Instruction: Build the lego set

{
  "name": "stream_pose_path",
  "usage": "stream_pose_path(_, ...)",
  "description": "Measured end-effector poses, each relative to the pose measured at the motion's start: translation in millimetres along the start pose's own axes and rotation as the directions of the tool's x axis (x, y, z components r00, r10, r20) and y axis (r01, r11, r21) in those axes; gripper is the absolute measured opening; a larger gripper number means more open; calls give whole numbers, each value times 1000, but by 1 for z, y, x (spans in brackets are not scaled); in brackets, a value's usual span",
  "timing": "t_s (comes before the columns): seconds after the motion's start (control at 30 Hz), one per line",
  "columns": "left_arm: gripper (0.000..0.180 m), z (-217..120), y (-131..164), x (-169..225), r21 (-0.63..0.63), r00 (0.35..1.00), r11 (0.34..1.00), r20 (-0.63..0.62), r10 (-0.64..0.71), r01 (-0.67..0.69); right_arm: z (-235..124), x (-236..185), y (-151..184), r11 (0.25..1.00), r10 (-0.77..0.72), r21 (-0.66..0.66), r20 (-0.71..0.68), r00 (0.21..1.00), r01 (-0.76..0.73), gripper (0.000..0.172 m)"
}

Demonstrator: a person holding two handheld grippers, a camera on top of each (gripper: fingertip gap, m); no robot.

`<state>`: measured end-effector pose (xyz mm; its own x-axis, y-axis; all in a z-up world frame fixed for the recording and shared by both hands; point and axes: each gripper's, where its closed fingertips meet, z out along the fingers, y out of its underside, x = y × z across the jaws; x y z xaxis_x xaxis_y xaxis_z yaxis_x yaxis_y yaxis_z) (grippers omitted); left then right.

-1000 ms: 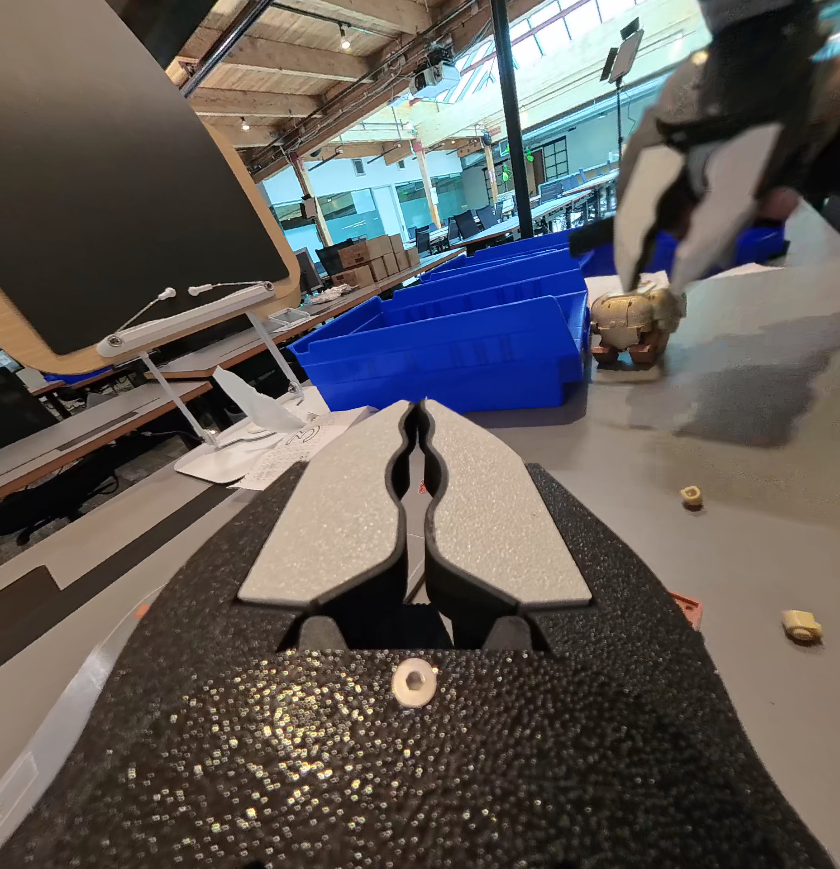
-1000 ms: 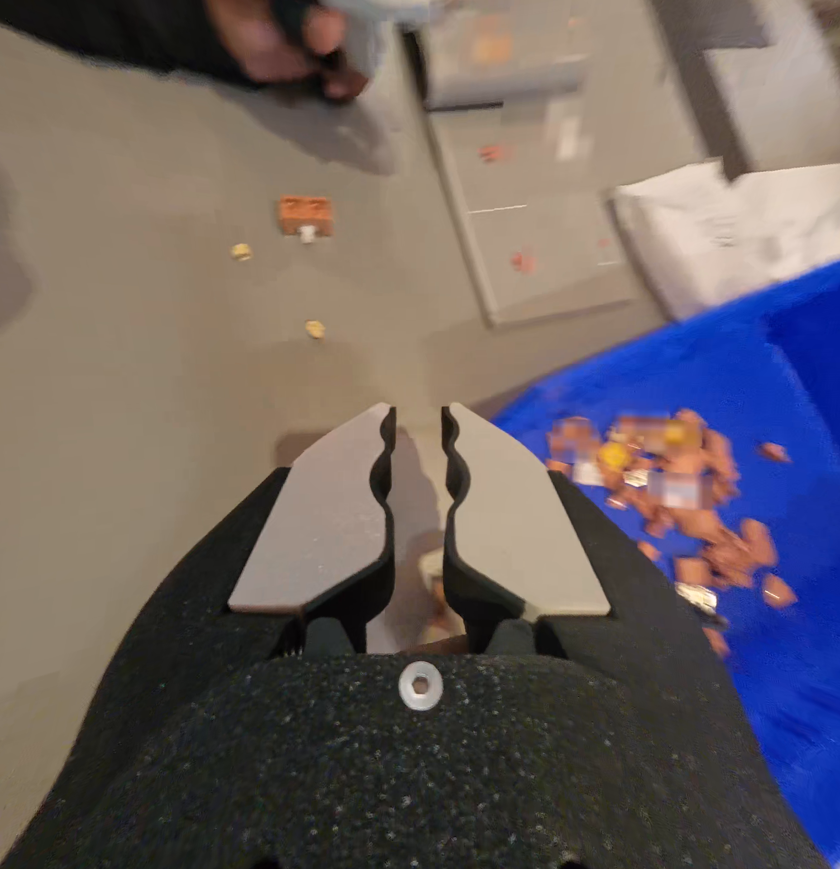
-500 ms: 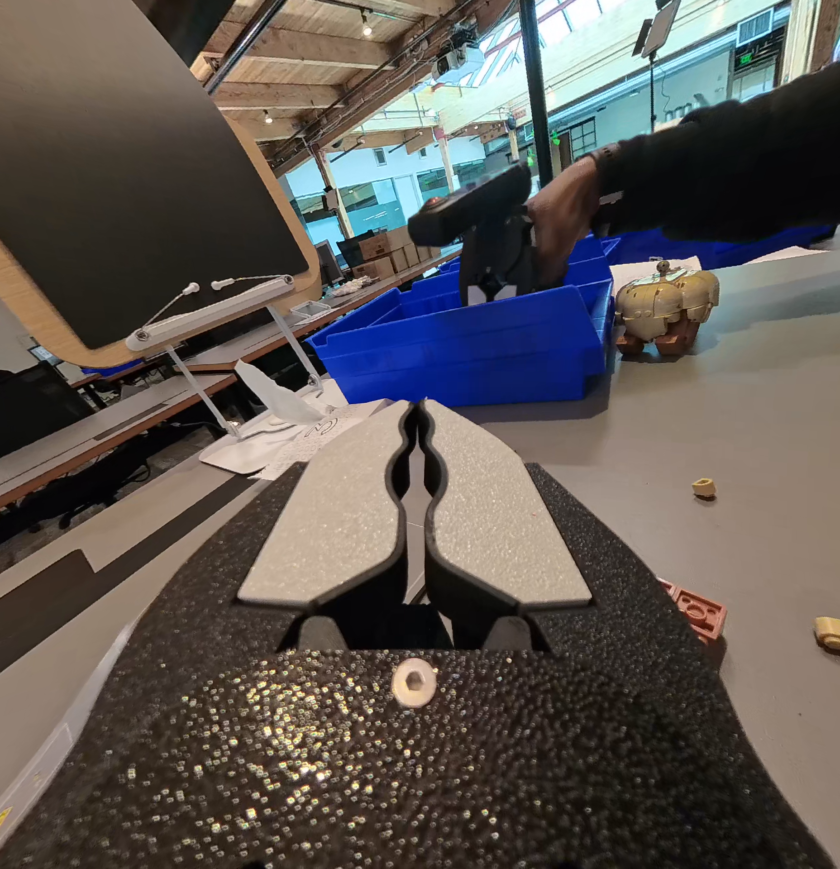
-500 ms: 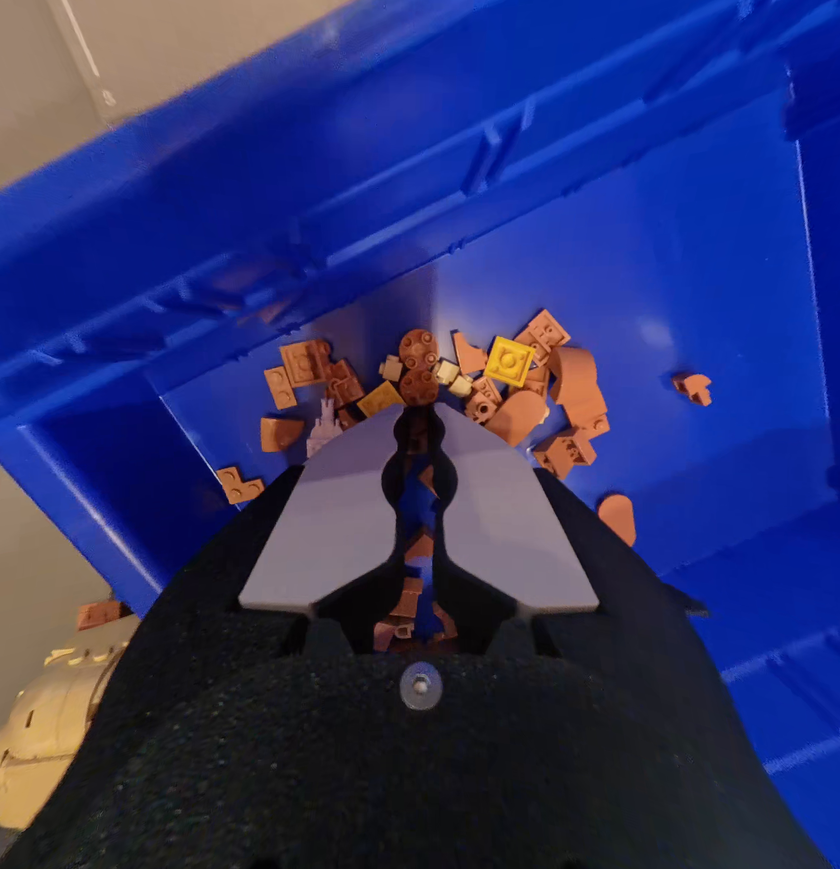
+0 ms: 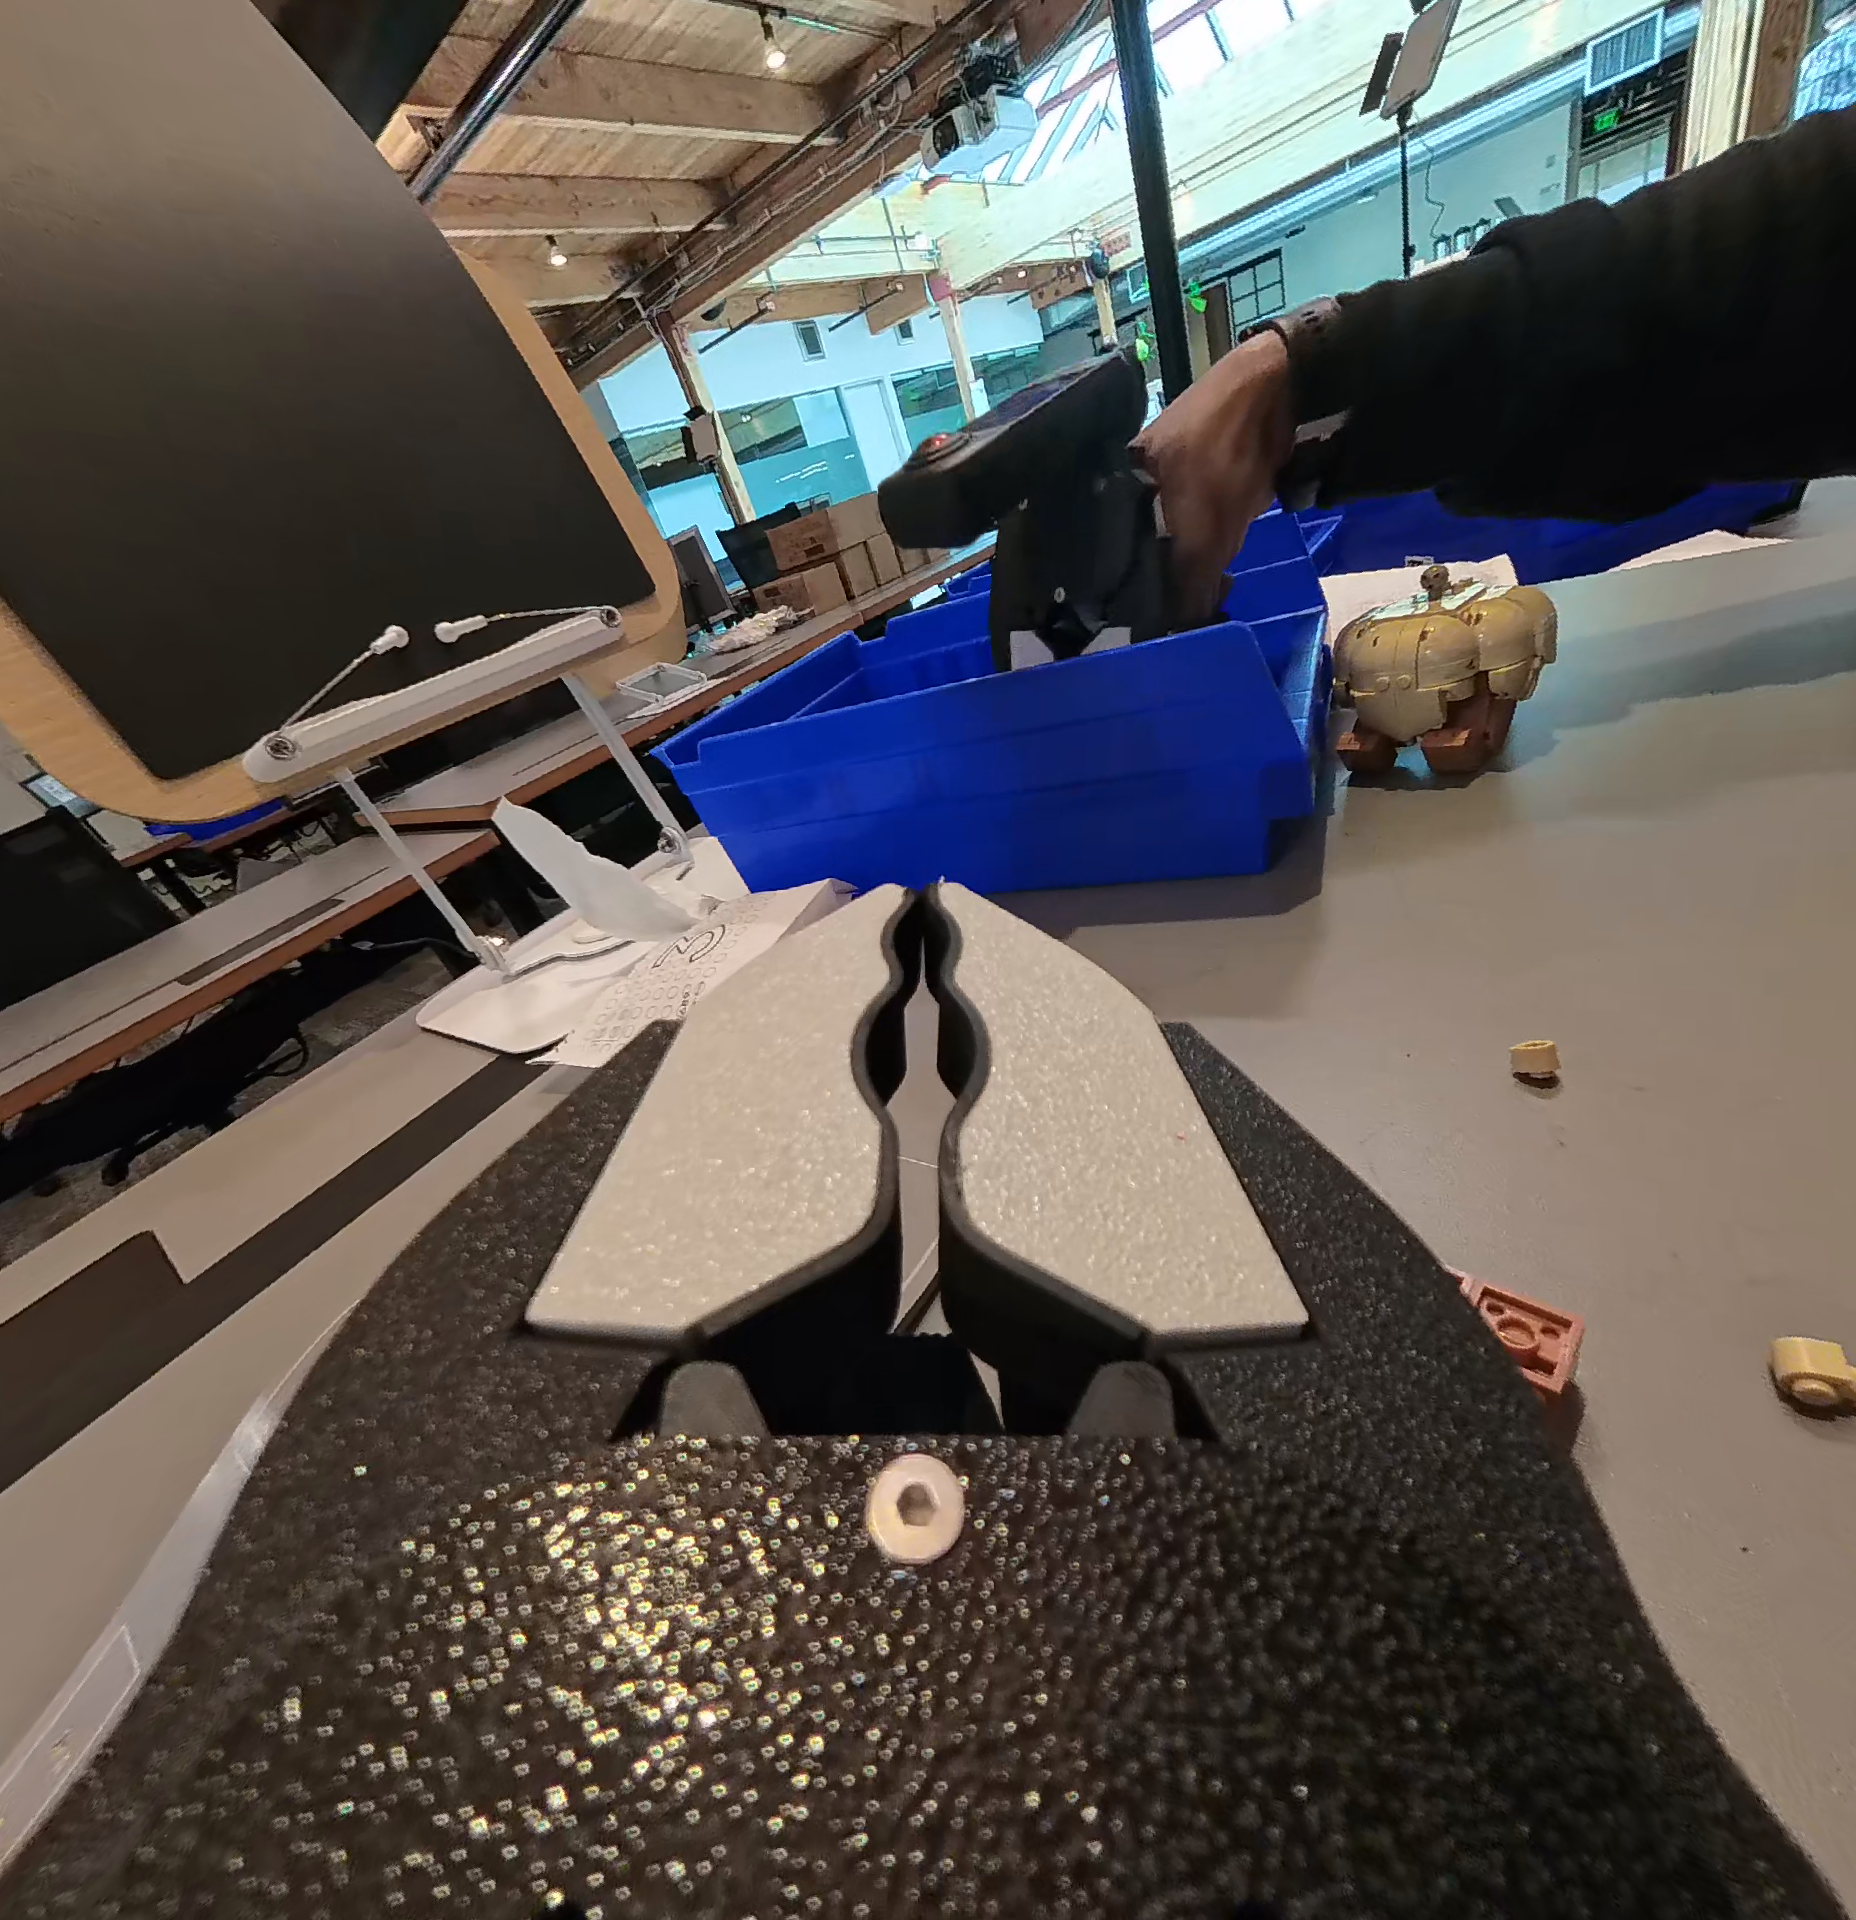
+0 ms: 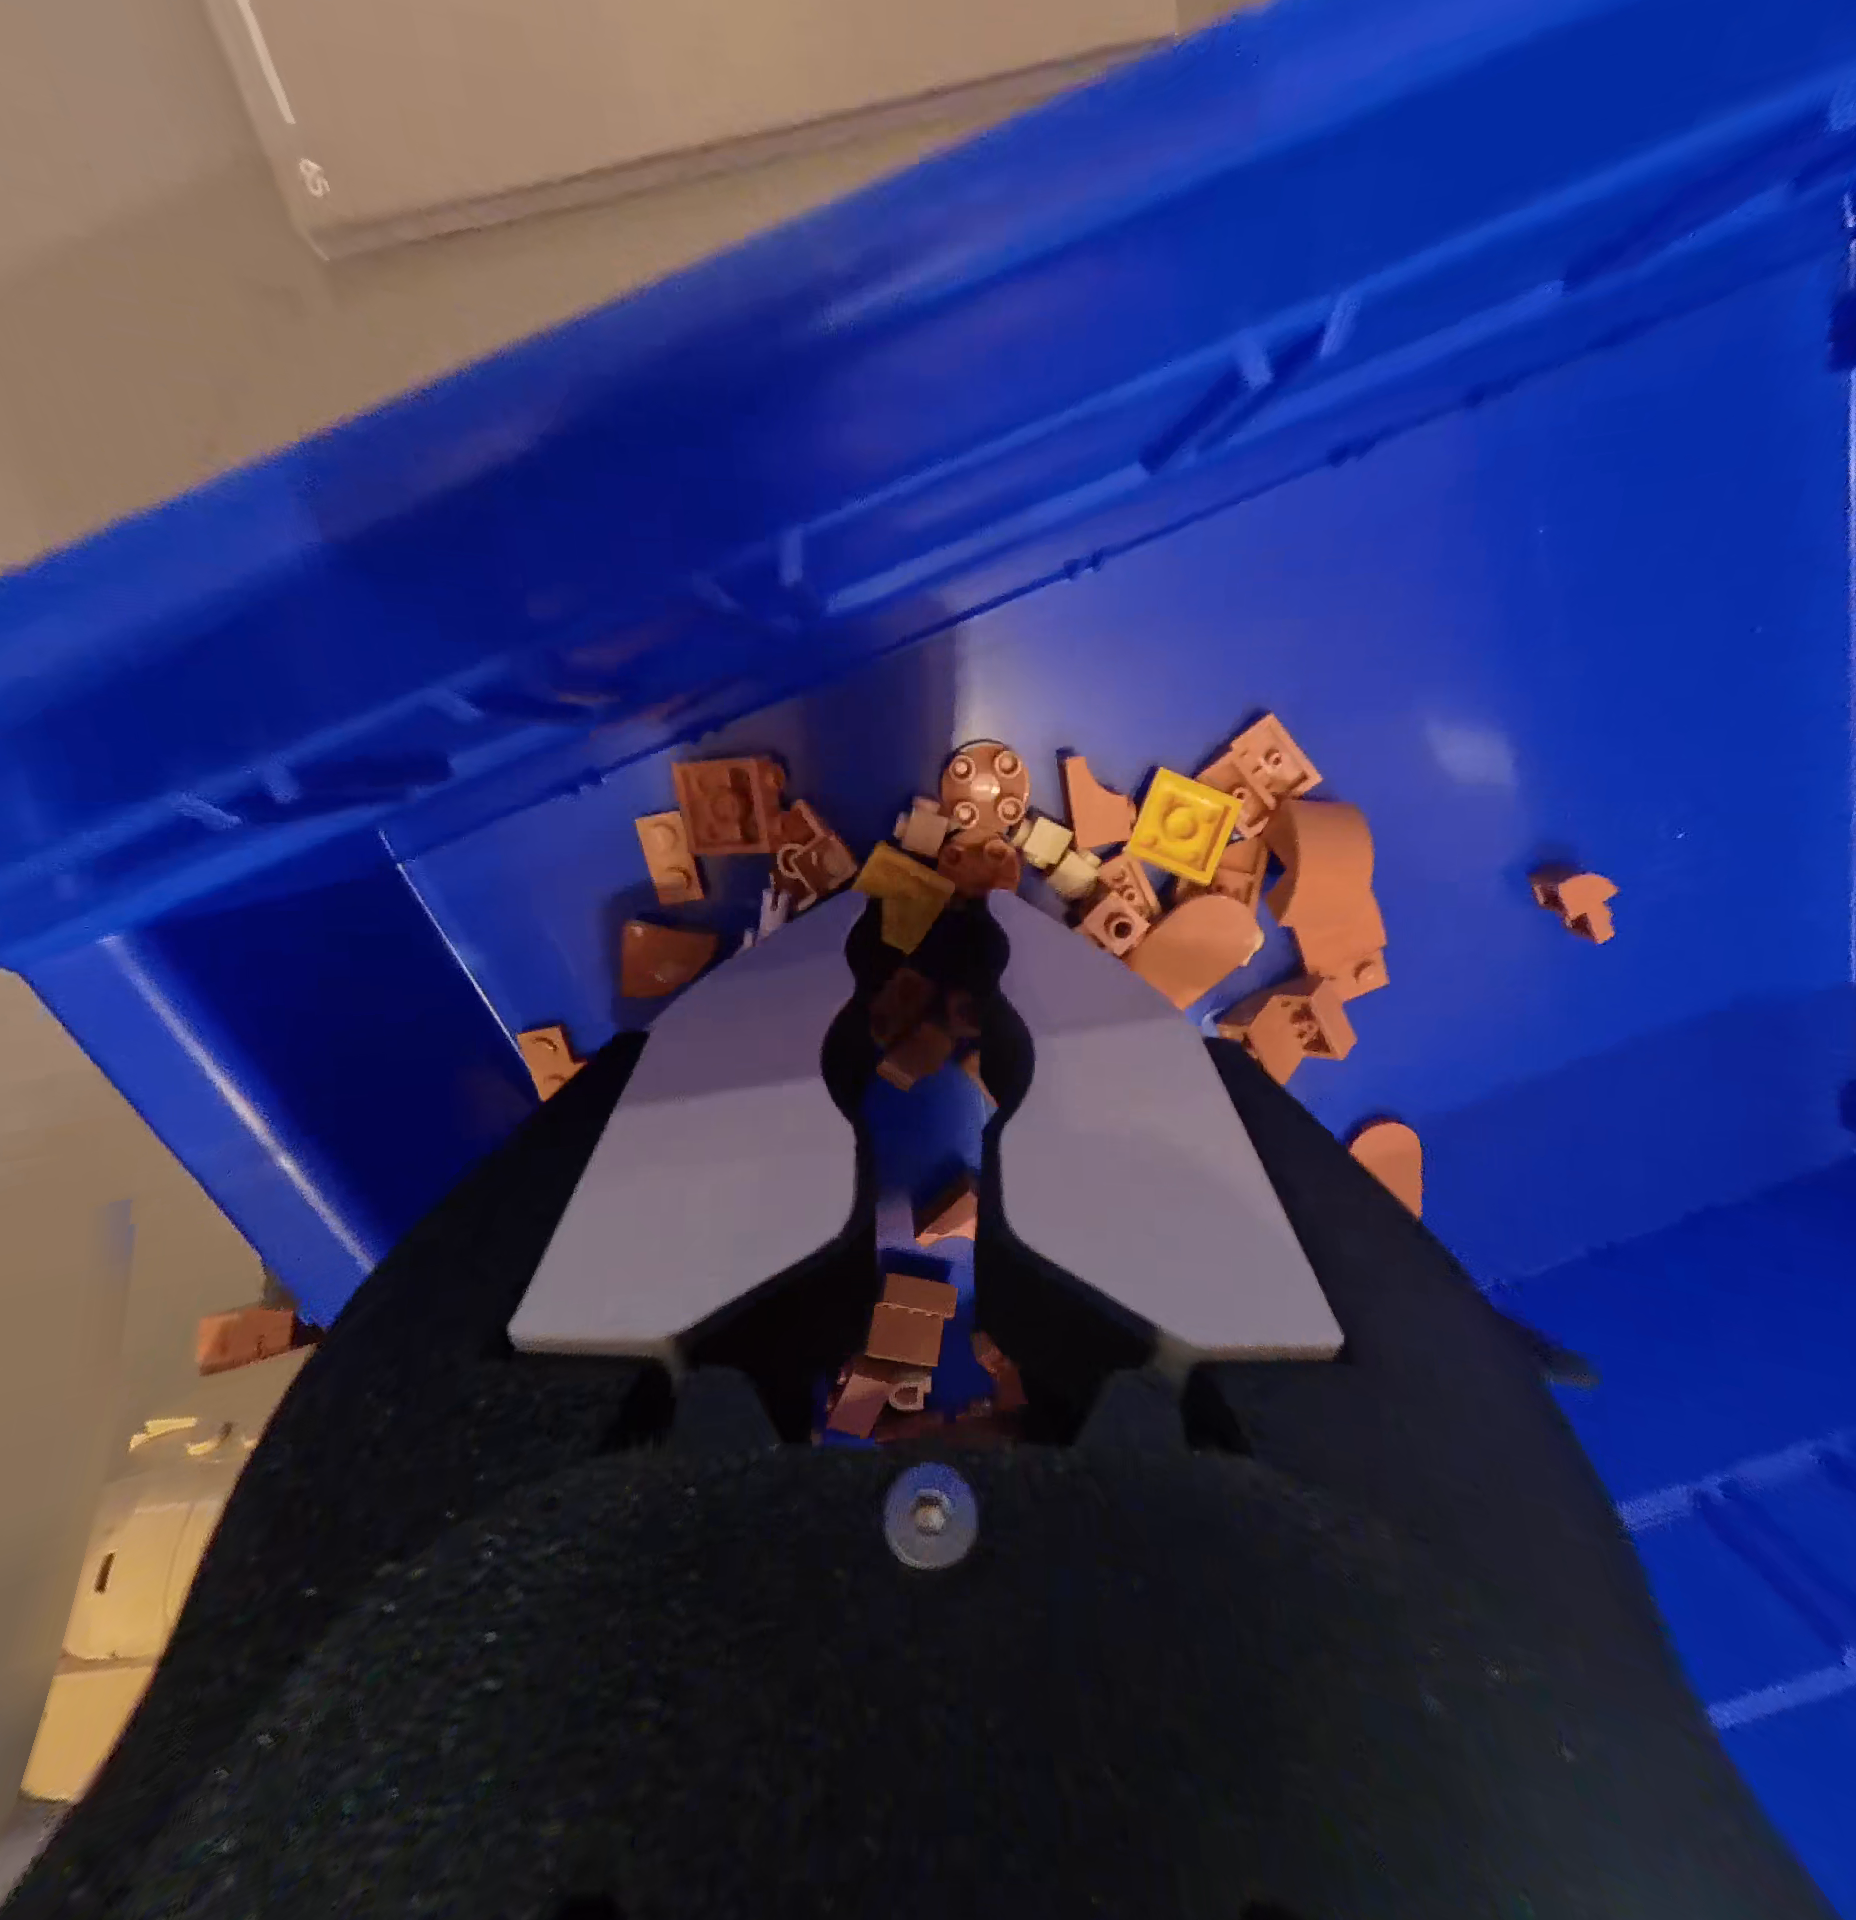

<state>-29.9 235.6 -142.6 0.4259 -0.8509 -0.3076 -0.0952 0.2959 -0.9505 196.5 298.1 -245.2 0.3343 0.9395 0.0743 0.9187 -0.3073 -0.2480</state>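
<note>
My left gripper (image 5: 924,896) is shut with nothing between its fingers, and it hovers low over the grey table (image 5: 1526,914). My right gripper (image 6: 929,902) reaches down into a blue bin (image 6: 903,416), over a pile of brown bricks (image 6: 1308,883). Its jaws stand open. A mustard plate (image 6: 903,902) and a small brown piece (image 6: 981,864) lie at its tips, with a round brown plate (image 6: 986,790) just beyond. In the left wrist view a hand holds that gripper (image 5: 1069,561) inside the bin (image 5: 1007,769), and its fingertips are hidden.
A tan and brown brick model (image 5: 1433,655) stands right of the bin. A brown plate (image 5: 1521,1340) and two tan pieces (image 5: 1535,1058) (image 5: 1815,1374) lie loose on the table. A dark board on a white stand (image 5: 228,416) and papers (image 5: 675,987) are at the left. A bright yellow plate (image 6: 1182,824) lies in the pile. Across from one pair of fingers to the other is roughly 25 cm. My left tips are about 30 cm from the bright yellow plate (image 6: 1182,824), my right tips only 4 cm.
My right gripper swung from above the table into the blue bin and sank closer to the pile. Its jaws narrowed on the way and have widened again. My left gripper stayed shut and barely moved.
</note>
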Motion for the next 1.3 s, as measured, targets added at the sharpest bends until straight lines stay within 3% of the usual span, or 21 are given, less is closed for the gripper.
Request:
stream_pose_path(0.3, 0, 0, 0, 1, -1, 1000, 1000, -6, 1, -1, 1, -2, 0, 1000, 5, -25, 10, 1000, -5, 17)
stream_pose_path(0.63, 0, 0, 0, 1, 0, 1000, 1000, -5, 0, 0, 0, -2, -2, 999, 34, -10, 8, 999, -33, 0)
stream_pose_path(0.9, 0, -2, -1, 1, 3, 1000, 1000, -6, -8, 8, -26, 3, 0, 988, 94, 128, -60, 994, -86, 0)
stream_pose_path(1.07, 0, -1, 0, 3, -7, 1000, 1000, -11, 4, -4, -7, -4, 3, 996, 85, 43, -49, 995, -83, 2)
stream_pose_path(1.3, 0, -2, 1, 2, -11, 1000, 1000, 2, 2, -2, 0, -9, 1, 993, 111, 33, 13, 994, -111, 13)
